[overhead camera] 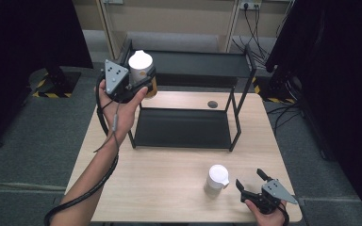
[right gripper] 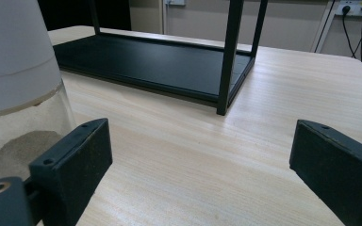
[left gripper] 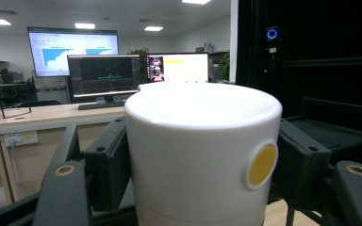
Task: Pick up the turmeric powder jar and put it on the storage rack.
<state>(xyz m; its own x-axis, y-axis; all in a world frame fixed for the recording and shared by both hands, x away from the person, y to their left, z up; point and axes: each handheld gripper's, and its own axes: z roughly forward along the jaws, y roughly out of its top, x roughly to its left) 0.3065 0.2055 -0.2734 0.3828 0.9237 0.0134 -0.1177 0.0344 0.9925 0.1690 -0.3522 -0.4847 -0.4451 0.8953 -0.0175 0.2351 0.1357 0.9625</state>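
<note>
My left gripper (overhead camera: pixel 141 80) is raised beside the top left corner of the black two-tier shelf (overhead camera: pixel 184 127), shut on a white-lidded jar (overhead camera: pixel 140 66). In the left gripper view that jar (left gripper: pixel 202 155) sits between both jaws, showing a white lid with a yellow dot. A second white-lidded jar (overhead camera: pixel 216 178) stands on the table near the front right. My right gripper (overhead camera: pixel 250 181) rests just right of it, open and holding nothing. In the right gripper view this jar (right gripper: pixel 16 89) is at the left edge, with clear glass and some powder inside.
The shelf's upper tier (overhead camera: pixel 202 63) and lower tier are bare. A round cable hole (overhead camera: pixel 212 104) lies in the wooden table (overhead camera: pixel 169 179) behind the shelf. Black curtains hang at both sides, and cables run at the back right.
</note>
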